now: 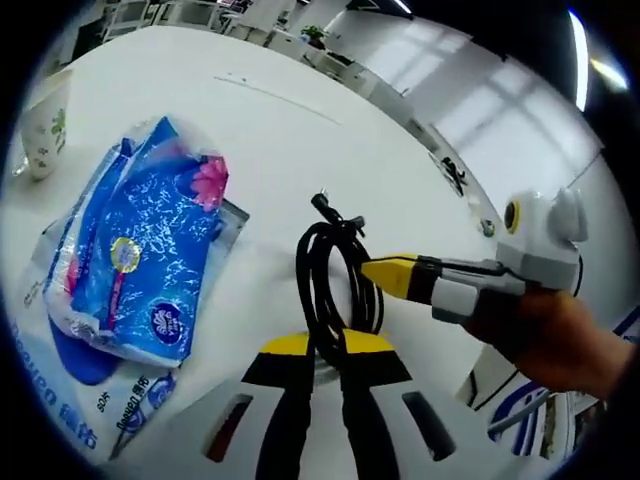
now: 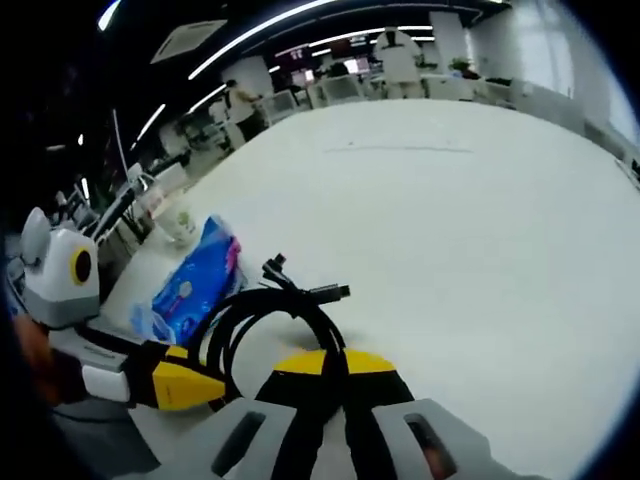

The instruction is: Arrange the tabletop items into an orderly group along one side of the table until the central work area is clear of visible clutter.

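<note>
Cable (image 1: 335,285), a black coiled loop, sits right at the tips of both grippers, and both appear clamped on it. In the left gripper view the left gripper (image 1: 327,345) has its 2 yellow-tipped jaws drawn together around the near end of the coil, with the strands passing between them. The right gripper (image 1: 392,275) reaches in from the right of that view and its yellow tip presses against the coil's side, a hand (image 1: 545,335) wrapped behind it. In the right gripper view the right gripper (image 2: 328,365) has its jaws closed with the cable (image 2: 265,320) running into them, and the left gripper (image 2: 185,385) holds the same loop from the left.

The coil's long axis runs straight away from the left gripper, plug ends (image 1: 335,212) at the far end. So the 2 tools hold the near half, at roughly a right angle to each other, and the far end lies free on the white table (image 1: 300,120).

Just left of the cable lies a blue tissue pack (image 1: 140,260) on a flat printed bag (image 1: 70,380), with a paper cup (image 1: 42,130) beyond it near the table edge. That cluster looks like the group forming, so I judge the cable needs carrying sideways toward it; the left gripper is the nearer one.
</note>
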The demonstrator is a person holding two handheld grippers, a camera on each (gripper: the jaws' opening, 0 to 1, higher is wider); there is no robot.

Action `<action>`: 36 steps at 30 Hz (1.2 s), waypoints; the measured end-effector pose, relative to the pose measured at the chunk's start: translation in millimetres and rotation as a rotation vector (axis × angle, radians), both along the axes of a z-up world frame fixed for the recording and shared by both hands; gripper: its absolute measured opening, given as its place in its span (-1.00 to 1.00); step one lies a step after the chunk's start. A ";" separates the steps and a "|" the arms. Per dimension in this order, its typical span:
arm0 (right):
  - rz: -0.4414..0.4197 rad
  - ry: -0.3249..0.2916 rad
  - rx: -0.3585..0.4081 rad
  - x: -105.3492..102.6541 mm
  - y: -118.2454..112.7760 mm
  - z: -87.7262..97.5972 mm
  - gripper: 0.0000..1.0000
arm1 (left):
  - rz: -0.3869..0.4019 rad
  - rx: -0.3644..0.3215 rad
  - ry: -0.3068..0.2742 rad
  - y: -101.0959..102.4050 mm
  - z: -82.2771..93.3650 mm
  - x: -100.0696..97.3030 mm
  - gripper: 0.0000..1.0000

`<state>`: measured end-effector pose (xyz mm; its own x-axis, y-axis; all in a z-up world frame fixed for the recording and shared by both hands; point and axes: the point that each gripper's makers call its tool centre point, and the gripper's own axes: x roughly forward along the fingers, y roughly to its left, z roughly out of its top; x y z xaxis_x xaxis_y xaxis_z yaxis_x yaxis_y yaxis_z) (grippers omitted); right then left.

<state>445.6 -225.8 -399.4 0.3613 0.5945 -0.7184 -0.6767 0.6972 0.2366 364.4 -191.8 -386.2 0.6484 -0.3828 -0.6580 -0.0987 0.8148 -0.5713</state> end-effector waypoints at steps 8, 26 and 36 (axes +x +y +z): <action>0.048 -0.011 -0.023 -7.2 6.9 3.3 -0.98 | -0.022 0.044 0.043 2.3 -5.7 -9.0 -0.77; 0.093 -0.006 -0.028 -7.2 9.4 -7.2 -0.87 | -0.004 0.094 0.051 17.2 1.3 -31.7 -0.61; 0.067 -0.011 -0.027 -8.7 5.9 -0.2 -0.79 | 0.016 0.118 0.041 33.0 6.8 -43.5 -0.61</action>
